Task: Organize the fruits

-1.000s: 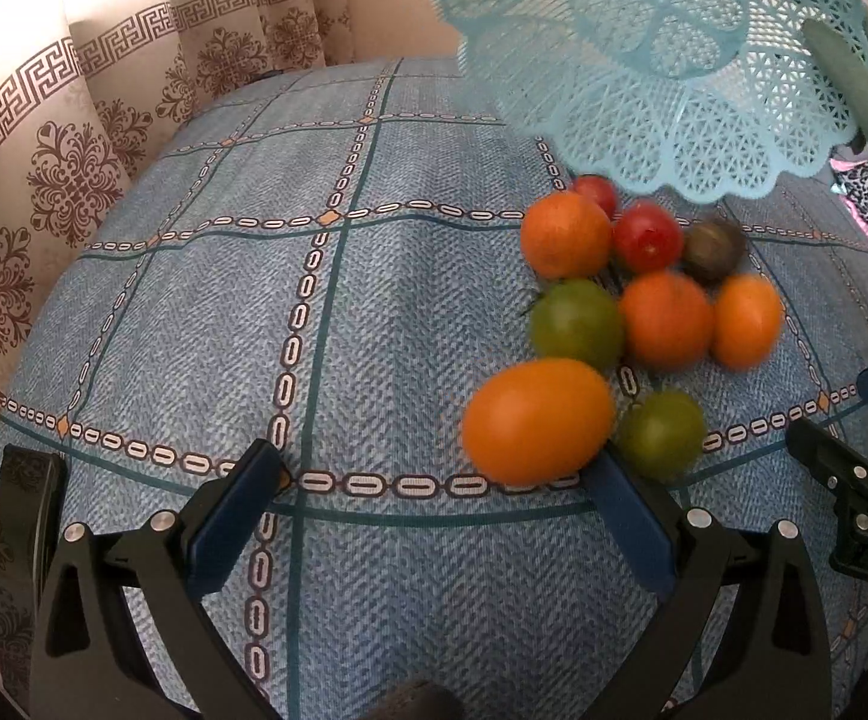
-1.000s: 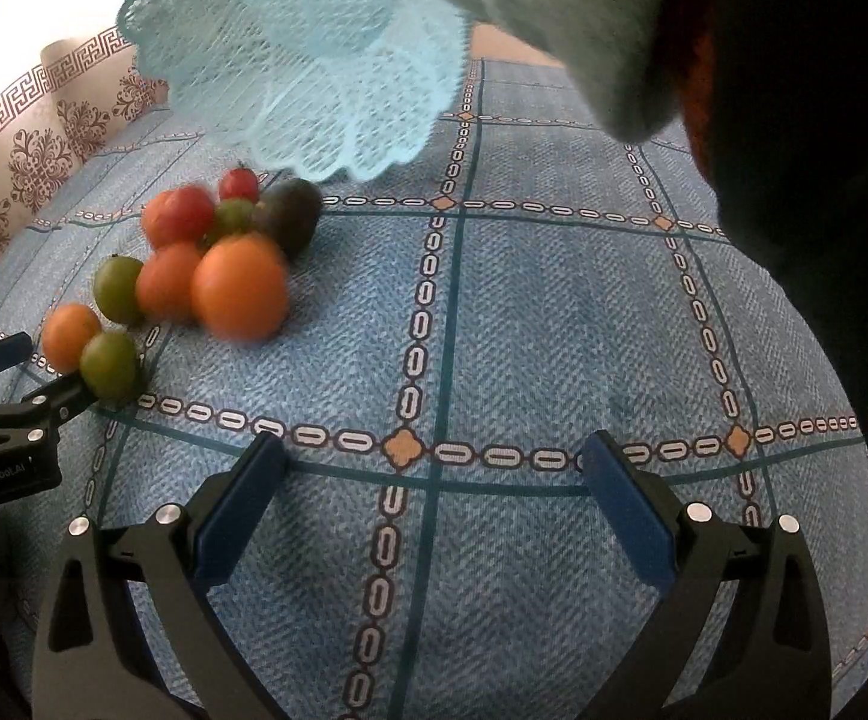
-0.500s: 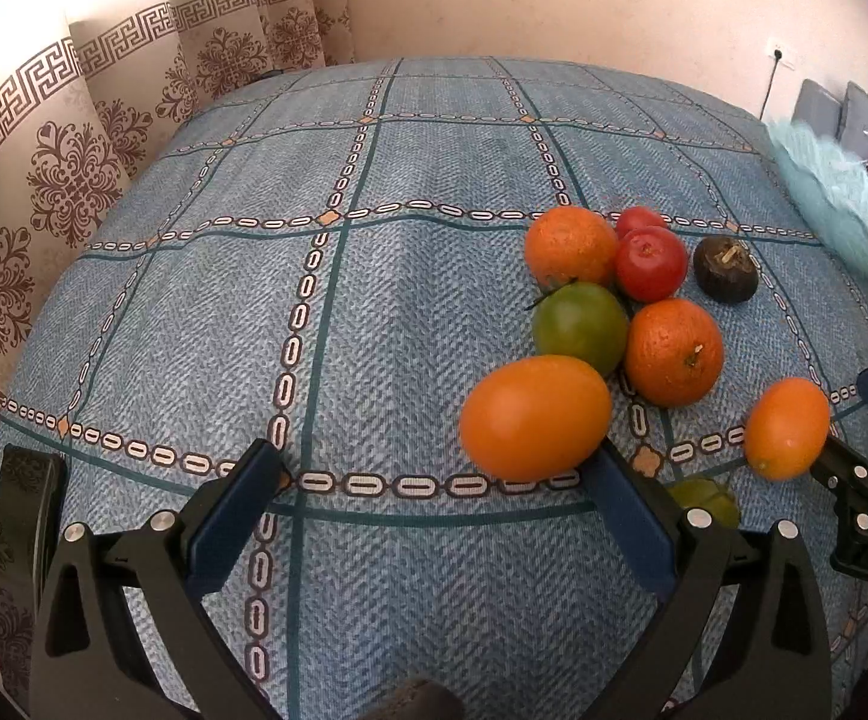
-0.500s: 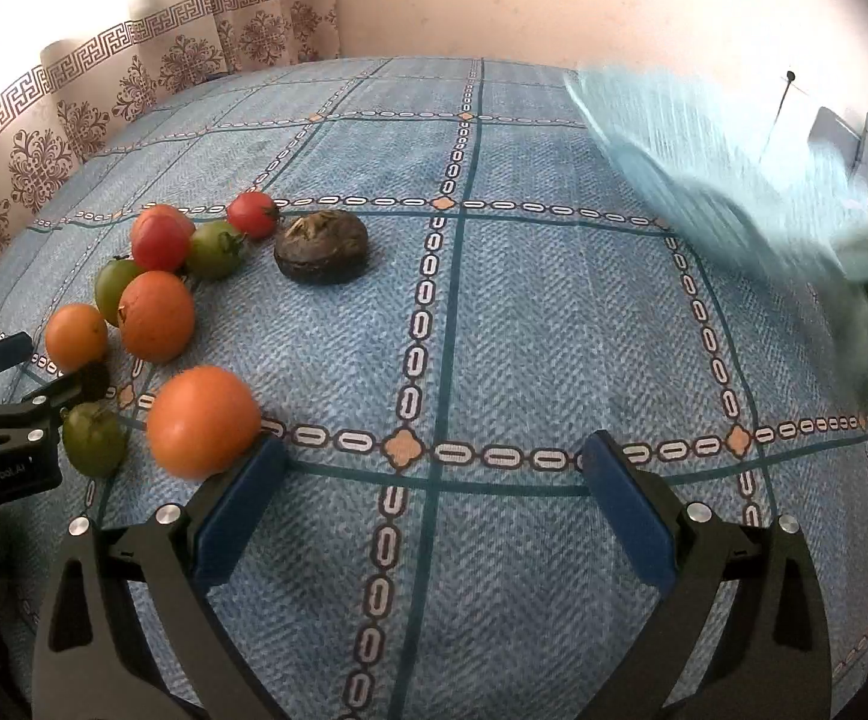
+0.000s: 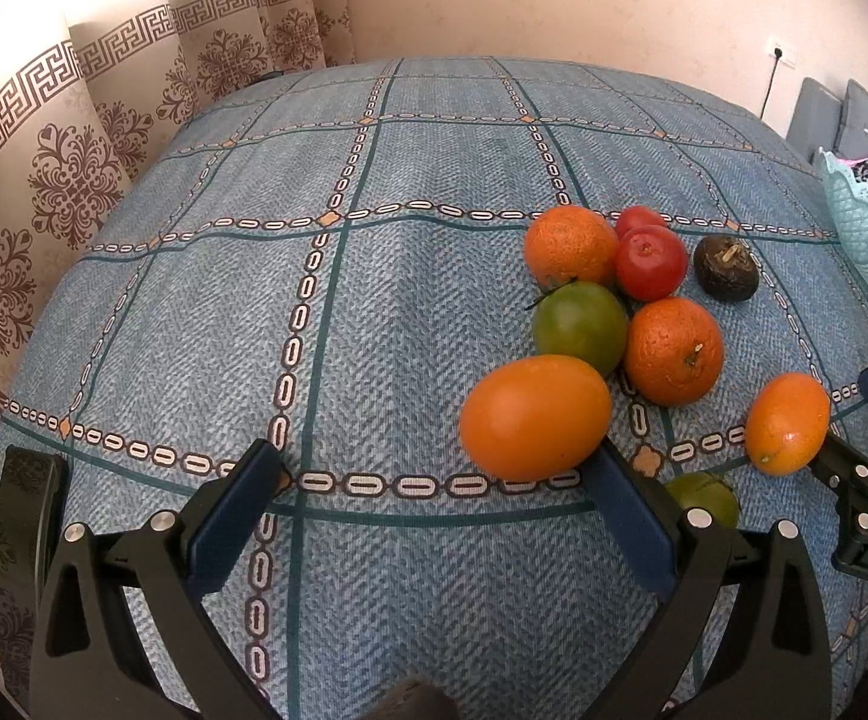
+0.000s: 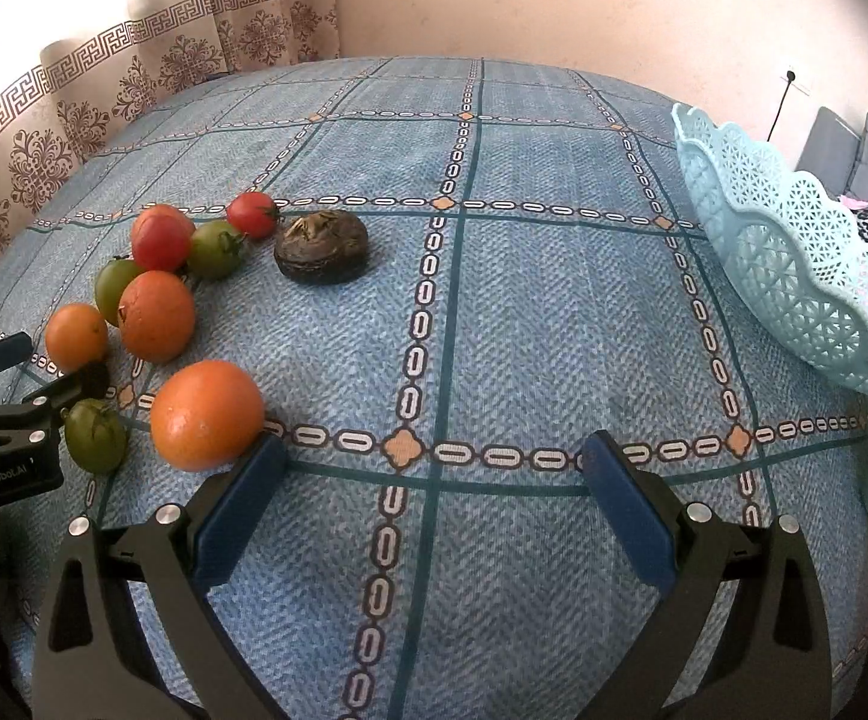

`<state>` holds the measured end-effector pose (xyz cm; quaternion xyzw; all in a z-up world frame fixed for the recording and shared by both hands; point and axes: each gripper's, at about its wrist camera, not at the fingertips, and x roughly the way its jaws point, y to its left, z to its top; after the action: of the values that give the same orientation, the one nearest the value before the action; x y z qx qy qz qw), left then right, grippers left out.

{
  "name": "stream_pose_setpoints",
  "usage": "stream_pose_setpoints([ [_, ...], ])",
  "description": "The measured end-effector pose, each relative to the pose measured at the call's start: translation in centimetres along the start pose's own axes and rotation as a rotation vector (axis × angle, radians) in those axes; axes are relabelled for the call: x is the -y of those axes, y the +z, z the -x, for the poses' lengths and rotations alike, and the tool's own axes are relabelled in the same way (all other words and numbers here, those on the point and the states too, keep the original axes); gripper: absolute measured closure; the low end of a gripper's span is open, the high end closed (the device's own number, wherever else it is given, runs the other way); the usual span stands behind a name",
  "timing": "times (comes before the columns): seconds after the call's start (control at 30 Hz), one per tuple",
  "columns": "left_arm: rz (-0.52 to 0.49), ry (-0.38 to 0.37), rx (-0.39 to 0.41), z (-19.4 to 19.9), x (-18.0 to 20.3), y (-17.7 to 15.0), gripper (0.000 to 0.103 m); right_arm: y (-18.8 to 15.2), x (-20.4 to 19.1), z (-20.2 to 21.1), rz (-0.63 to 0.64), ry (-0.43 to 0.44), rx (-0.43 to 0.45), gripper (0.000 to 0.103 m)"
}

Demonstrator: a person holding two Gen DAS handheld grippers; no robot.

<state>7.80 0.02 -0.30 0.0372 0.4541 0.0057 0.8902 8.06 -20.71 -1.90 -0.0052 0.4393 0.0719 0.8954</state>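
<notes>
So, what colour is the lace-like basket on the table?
The basket is light turquoise, seen best in the right wrist view.

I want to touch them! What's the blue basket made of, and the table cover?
Basket: probably plastic, pale blue and slightly glossy, moulded in a stiff lace pattern of small holes with a scalloped rim.
Cover: looks like woven cloth, matte, with a herringbone weave showing and soft ripples.

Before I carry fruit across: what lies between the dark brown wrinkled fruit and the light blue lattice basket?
Only bare blue tablecloth, between fruit and basket; right wrist view.
</notes>
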Motion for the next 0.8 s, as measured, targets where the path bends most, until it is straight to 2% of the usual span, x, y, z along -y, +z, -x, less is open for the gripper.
stream_pose_setpoints([
  [0.6,-0.002,0.001,-0.001,0.0,0.2,0.0,0.005,0.0,-0.1,0.0,0.007,-0.008,0.000,0.002],
  [0.8,-0.008,0.000,-0.033,1.1,-0.2,-1.1,0.005,-0.3,0.1,0.3,0.028,0.013,-0.009,0.002],
])
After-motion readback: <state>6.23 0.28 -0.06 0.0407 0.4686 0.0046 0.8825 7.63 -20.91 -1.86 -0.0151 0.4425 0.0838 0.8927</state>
